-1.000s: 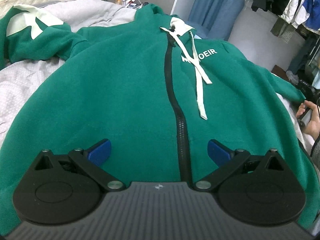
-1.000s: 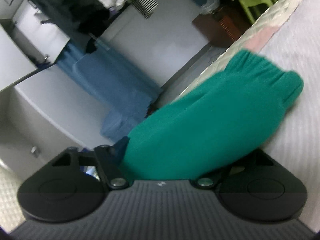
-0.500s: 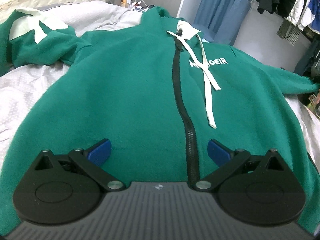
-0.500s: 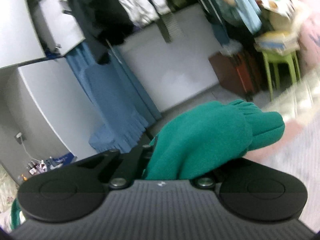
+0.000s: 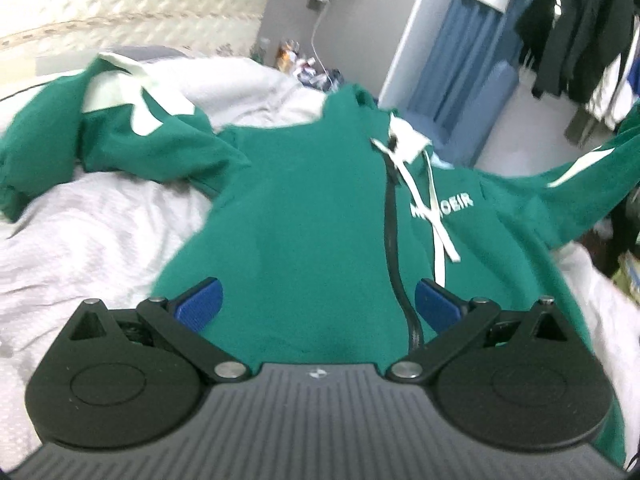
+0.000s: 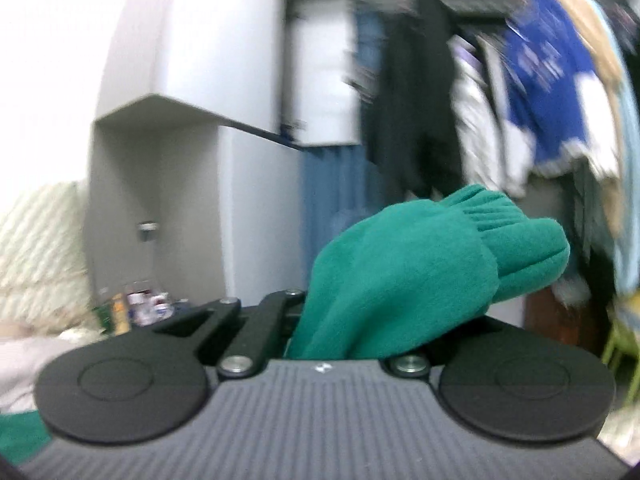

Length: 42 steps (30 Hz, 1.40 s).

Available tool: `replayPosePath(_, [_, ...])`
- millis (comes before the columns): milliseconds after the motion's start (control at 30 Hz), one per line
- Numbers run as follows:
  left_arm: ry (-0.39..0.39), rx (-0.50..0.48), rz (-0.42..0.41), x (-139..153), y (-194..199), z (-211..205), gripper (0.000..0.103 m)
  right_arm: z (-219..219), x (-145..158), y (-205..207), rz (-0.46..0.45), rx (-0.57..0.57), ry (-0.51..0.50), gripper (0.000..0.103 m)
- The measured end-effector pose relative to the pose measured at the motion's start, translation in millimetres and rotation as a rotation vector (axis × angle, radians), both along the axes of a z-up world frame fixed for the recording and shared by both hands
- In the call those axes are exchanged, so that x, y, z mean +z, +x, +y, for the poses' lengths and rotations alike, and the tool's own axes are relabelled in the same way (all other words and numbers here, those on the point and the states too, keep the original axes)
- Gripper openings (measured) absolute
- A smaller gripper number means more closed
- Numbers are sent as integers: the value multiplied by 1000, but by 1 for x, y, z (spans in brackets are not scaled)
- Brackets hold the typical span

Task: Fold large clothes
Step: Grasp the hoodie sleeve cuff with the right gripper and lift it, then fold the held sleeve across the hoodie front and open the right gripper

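A green zip-up hoodie (image 5: 312, 216) lies front up on the bed, with a black zipper, white drawstrings and white chest lettering. Its left sleeve (image 5: 120, 136) with white patches is crumpled at the upper left. The right sleeve (image 5: 576, 184) rises off the bed toward the right edge. My left gripper (image 5: 318, 304) hovers open over the hoodie's lower front, blue pads apart and holding nothing. In the right wrist view my right gripper (image 6: 320, 320) is shut on the green sleeve cuff (image 6: 420, 264), held high and level; its fingertips are hidden by the fabric.
Pale grey bedding (image 5: 88, 248) covers the bed under the hoodie. A quilted headboard (image 5: 120, 0) stands behind. Small bottles (image 5: 292, 56) sit on a nightstand. Hanging clothes (image 6: 540, 92) and a white wardrobe (image 6: 224, 80) fill the right side of the room.
My right gripper closed on the sleeve cuff, then rose and rolled level, lifting the sleeve off the bed. My left gripper drew back and up a little, staying open.
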<state>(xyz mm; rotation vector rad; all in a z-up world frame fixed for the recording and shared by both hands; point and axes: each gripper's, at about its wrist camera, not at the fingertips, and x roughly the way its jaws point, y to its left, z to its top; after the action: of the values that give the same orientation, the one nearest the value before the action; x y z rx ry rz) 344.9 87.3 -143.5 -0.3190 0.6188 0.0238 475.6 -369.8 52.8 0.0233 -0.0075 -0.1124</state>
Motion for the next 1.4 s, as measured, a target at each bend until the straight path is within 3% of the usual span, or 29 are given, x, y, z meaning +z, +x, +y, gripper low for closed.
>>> replayPosePath(200, [-64,55,-53,13,-18,29,103,113,-3,-25,-7,158,-204,8])
replayPosePath(267, [-87,63,-68,17,-21,38,103,152,-16,-37,12,220,-280,8])
replayPosePath(367, [-114,73,-87,19,-28,51,103,199,-41,-52,87,299,-313,8])
replayPosePath(533, [-197,86,-89,12,-39,74,103,261,-109,-79,190,389,-437,8])
replayPosePath(767, [-251,90,-82,4,-31,86,103,303,-212,-110,362,476,-608,10])
replayPosePath(900, [-259,82,-80,-1,-25,85,103,305,-241,-116,439,503,-613,10])
replayPosePath(1000, [-254,66,-85,-2,-18,80,103,304,-242,-118,470,508,-600,13])
replayPosePath(1200, [-232,-11,-95,-5,-4,62,103,296,-229,-123,552,527,-471,34])
replayPosePath(1300, [-245,-74,-103,-5,-2,51,103,284,-221,-132,607,575,-389,60])
replayPosePath(1400, [-236,-119,-108,-4,-4,41,103,272,-211,-150,639,618,-328,66])
